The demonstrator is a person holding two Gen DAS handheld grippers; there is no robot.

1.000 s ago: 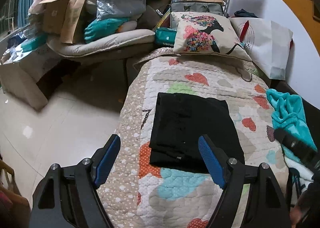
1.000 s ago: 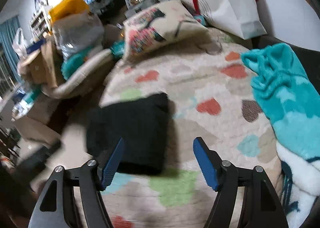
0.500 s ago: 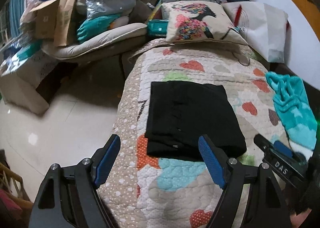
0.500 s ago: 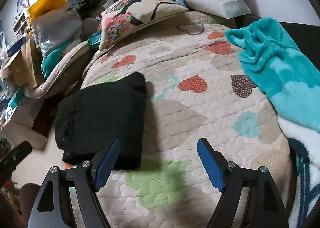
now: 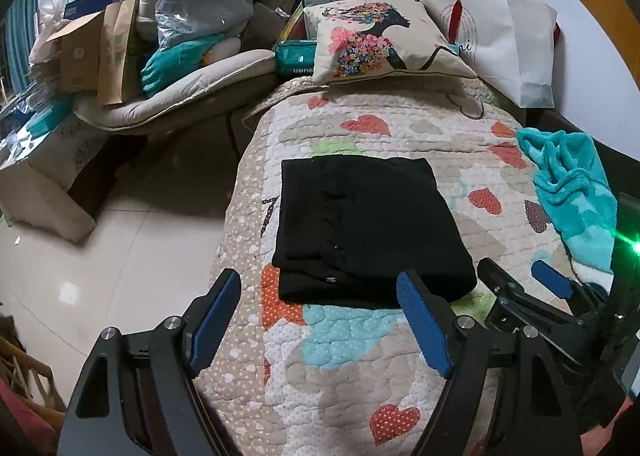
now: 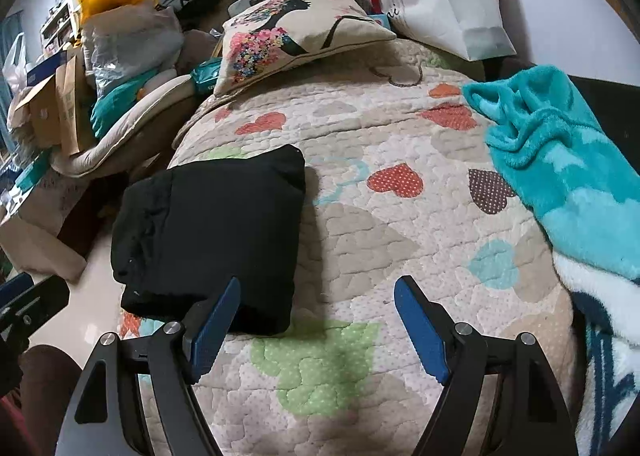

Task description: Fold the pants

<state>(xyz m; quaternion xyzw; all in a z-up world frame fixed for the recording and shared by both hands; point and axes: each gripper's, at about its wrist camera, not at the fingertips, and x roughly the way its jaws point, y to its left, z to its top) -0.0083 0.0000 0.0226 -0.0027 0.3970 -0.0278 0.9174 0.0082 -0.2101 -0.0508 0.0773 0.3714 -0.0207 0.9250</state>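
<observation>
Pants (image 5: 368, 228) folded, beyond left hand-held gripper (image 5: 320, 320)

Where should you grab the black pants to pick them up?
Probably at the near thick edge of the black pants, coming in low from the front. The folded layers stack up there on the quilt, giving the open left gripper something to pinch together.

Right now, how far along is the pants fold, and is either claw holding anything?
Done: the black pants lie as a compact, layered rectangle on the heart-print quilt. In hand: nothing; the left claw and right claw are both open, short of the cloth. Left: probably nothing, perhaps squaring the near edge.
</observation>
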